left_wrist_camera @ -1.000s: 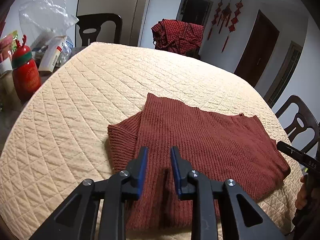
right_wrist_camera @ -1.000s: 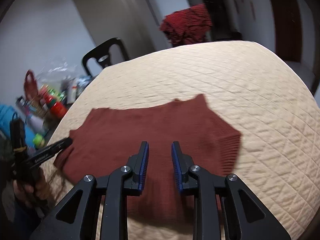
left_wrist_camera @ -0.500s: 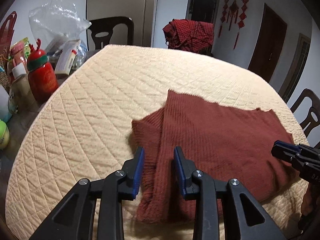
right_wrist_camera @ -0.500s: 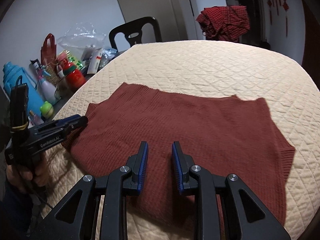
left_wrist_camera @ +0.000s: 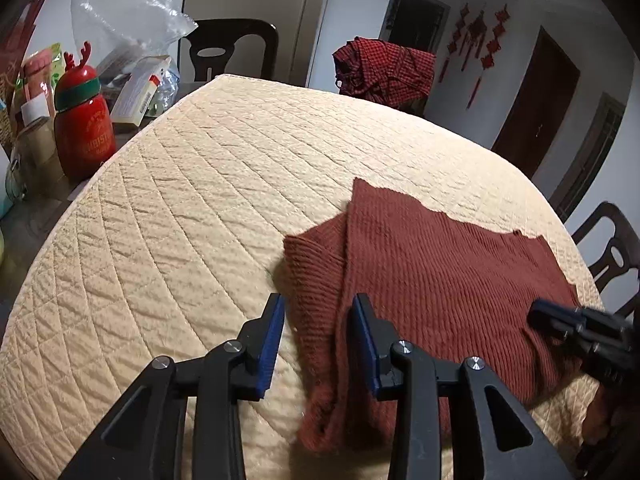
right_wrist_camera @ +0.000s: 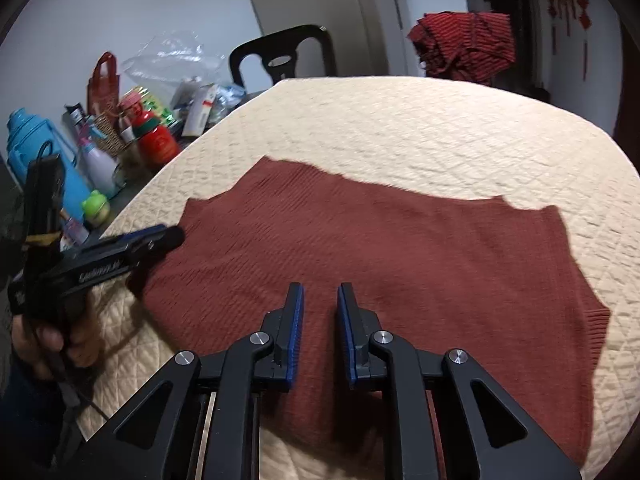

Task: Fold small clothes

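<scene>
A rust-red knit sweater [left_wrist_camera: 432,272] lies flat on the beige quilted table cover [left_wrist_camera: 192,208], a sleeve folded in at its left side. My left gripper [left_wrist_camera: 318,304] hovers over that left edge, its jaws opening. The sleeve edge shows in the gap and the pads do not press it. In the right wrist view the sweater [right_wrist_camera: 400,240] spreads wide. My right gripper [right_wrist_camera: 319,292] hangs above its near middle, jaws closing to a narrow gap with nothing pinched. The left gripper [right_wrist_camera: 160,238], held by a hand, sits at the sweater's left edge. The right gripper [left_wrist_camera: 560,320] reaches over the sweater's right hem.
Bottles, boxes and a plastic bag crowd the table's left end, among them a red antlered bottle [left_wrist_camera: 82,128] and a blue bottle [right_wrist_camera: 44,160]. A dark chair [left_wrist_camera: 228,52] stands behind. A red checked cloth [left_wrist_camera: 384,70] hangs over another chair, and a third chair [left_wrist_camera: 612,248] is at the right.
My left gripper has shifted toward the sweater's left edge and its jaws have widened. My right gripper swung across over the sweater, rolled level, and its jaws have narrowed.
</scene>
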`<action>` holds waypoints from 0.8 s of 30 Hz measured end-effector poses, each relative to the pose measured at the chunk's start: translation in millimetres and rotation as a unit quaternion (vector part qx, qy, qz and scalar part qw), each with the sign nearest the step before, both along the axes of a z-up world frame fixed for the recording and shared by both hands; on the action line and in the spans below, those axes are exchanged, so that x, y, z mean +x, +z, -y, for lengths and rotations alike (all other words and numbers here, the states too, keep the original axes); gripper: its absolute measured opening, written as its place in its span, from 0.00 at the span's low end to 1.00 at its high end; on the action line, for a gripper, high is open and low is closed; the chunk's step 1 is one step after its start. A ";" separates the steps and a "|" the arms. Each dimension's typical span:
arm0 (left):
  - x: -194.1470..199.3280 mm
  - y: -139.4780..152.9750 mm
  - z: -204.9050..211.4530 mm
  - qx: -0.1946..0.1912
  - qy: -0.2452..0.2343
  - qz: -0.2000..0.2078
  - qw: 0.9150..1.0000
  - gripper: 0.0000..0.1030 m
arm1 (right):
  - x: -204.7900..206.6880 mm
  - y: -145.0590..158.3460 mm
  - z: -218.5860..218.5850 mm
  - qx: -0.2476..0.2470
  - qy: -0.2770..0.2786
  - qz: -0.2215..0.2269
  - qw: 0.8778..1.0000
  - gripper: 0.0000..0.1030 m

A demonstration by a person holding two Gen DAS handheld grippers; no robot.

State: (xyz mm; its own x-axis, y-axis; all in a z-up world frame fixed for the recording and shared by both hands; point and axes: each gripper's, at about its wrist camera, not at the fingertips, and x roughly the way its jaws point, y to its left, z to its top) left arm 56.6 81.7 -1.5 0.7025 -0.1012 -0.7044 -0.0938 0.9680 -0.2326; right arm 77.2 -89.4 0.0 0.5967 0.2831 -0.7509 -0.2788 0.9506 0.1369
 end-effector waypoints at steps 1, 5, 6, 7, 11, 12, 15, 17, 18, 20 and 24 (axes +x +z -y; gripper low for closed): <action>3.0 -1.5 -1.9 -0.007 0.000 -0.004 1.000 0.37 | 2.9 -3.6 -1.7 -0.003 0.000 -0.004 1.000 0.16; 13.5 -8.7 -5.3 -0.032 -0.011 -0.014 0.999 0.42 | 15.4 -7.2 -0.6 0.003 -0.008 -0.012 1.000 0.15; 14.9 -9.5 -5.9 -0.036 -0.012 -0.014 0.999 0.43 | 20.5 -7.1 0.0 0.002 -0.013 -0.013 1.000 0.15; 15.6 -9.8 -6.7 -0.040 -0.012 -0.014 0.999 0.44 | 22.5 -7.2 0.1 0.000 -0.015 -0.013 1.000 0.15; 18.9 -10.6 -10.5 -0.053 -0.015 -0.015 0.998 0.44 | 36.8 -8.4 -1.0 -0.004 -0.022 -0.015 1.000 0.15; 20.7 -10.6 -10.9 -0.055 -0.016 -0.015 0.998 0.44 | 41.9 -9.3 -1.5 -0.007 -0.024 -0.016 1.000 0.15; 26.1 -10.4 -11.2 -0.057 -0.019 -0.015 0.998 0.44 | 47.3 -10.5 -1.3 -0.005 -0.029 -0.019 0.999 0.15; 27.1 -11.1 -10.7 -0.061 -0.020 -0.015 0.998 0.44 | 43.7 -8.4 -2.4 -0.008 -0.028 -0.018 0.999 0.15; 26.9 -11.4 -10.9 -0.062 -0.020 -0.015 0.998 0.44 | 38.1 -6.7 -4.0 -0.013 -0.024 -0.015 1.000 0.15; 25.4 -11.6 -9.4 -0.062 -0.019 -0.014 0.998 0.44 | 24.3 -4.8 -6.6 -0.019 -0.016 -0.013 1.000 0.15; 20.5 -11.2 -10.3 -0.069 -0.021 -0.015 0.997 0.44 | -11.8 -3.1 -11.2 -0.019 0.004 -0.013 1.000 0.15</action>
